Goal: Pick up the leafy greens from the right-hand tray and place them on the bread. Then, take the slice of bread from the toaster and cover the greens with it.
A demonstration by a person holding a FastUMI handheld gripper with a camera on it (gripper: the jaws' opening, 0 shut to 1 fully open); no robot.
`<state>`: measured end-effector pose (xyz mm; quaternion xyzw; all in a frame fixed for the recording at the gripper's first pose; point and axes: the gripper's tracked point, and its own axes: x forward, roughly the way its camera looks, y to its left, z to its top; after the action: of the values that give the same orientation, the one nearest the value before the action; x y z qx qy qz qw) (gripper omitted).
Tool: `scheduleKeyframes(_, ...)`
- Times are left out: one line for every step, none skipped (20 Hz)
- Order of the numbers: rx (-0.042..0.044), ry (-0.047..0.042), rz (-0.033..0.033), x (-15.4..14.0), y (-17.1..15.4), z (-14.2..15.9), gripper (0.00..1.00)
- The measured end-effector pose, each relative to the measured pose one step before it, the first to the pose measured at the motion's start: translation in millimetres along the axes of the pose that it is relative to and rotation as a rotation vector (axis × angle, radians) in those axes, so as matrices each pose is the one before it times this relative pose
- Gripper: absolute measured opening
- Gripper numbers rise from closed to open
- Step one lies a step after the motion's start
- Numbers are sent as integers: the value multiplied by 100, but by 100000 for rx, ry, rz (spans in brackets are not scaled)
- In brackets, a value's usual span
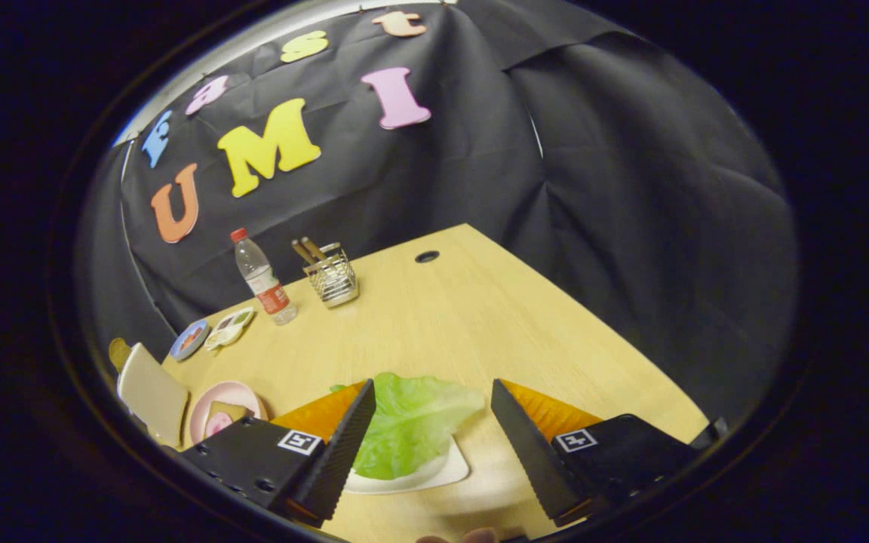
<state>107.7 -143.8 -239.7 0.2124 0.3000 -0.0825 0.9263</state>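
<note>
A: Hovering over the near edge of the bench point(480, 317), the tongs point(432, 430) are spread wide, nothing pinched between the fingers.

B: And the leafy greens point(412, 422)?

A: They lie on a white tray point(442, 471) just ahead, between the two fingers but nearer the left one, whose tip overlaps the leaf's edge in the view. I cannot tell whether it touches. The right finger stands well apart from the leaf.

B: The bread?

A: A pink plate point(232, 394) sits to the left, beyond the left finger, with a slice of bread point(225, 412) on it and something pink on the bread. Just left of that plate a pale slice point(151, 392) stands upright; what holds it is too dim to make out.

B: Anything farther back?

A: A water bottle point(261, 277) with a red cap, a wire holder point(331, 277) with sticks in it beside the bottle, and two small plates point(212, 332) near the wall. A round hole point(427, 256) is in the bench top at the far side.
</note>
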Motion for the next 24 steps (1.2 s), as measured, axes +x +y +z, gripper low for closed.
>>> scheduleKeyframes(2515, 702, -401, 361, -166, -253, 96)
scheduleKeyframes(1986, 749, -1101, 434, -342, -80, 96)
scheduleKeyframes(1418, 800, -746, 335, -250, -230, 96)
scheduleKeyframes(1513, 988, -460, 73, -86, -364, 96)
scheduleKeyframes(1917, 1006, -32, 216, -22, -183, 96)
scheduleKeyframes(2057, 1426, -186, 211, -89, -217, 96)
scheduleKeyframes(2143, 1359, 198, 328, 48, -237, 96)
scheduleKeyframes(2259, 1215, -180, 491, 57, -226, 96)
scheduleKeyframes(2245, 795, 92, 386, 90, -80, 96)
scheduleKeyframes(2781, 190, 690, 448, 167, 152, 92)
scheduleKeyframes(2338, 147, 638, -43, 110, 192, 88)
scheduleKeyframes(1790, 353, 429, 299, 49, -94, 79)
scheduleKeyframes(806, 447, 506, 66, -25, 31, 68)
scheduleKeyframes(773, -142, -205, 27, -217, 47, 58)
scheduleKeyframes(293, -95, 81, -22, -55, 111, 48)
scheduleKeyframes(-209, -449, -428, 30, -112, 80, 37)
scheduleKeyframes(-151, -790, 474, -82, -13, 291, 27)
scheduleKeyframes(-270, -704, 793, -190, 221, 204, 17)
scheduleKeyframes(-887, -135, 668, 114, 187, -90, 9)
scheduleKeyframes(-2243, -886, 1227, -412, 248, 142, 2)
scheduleKeyframes(-1134, -843, 1603, -466, 395, 92, 2)
scheduleKeyframes(-1887, -1616, 1218, -197, 392, 501, 0)
scheduleKeyframes(-1209, -1519, 380, -315, 128, 175, 0)
scheduleKeyframes(-300, -1339, 1305, -481, 558, 458, 0)
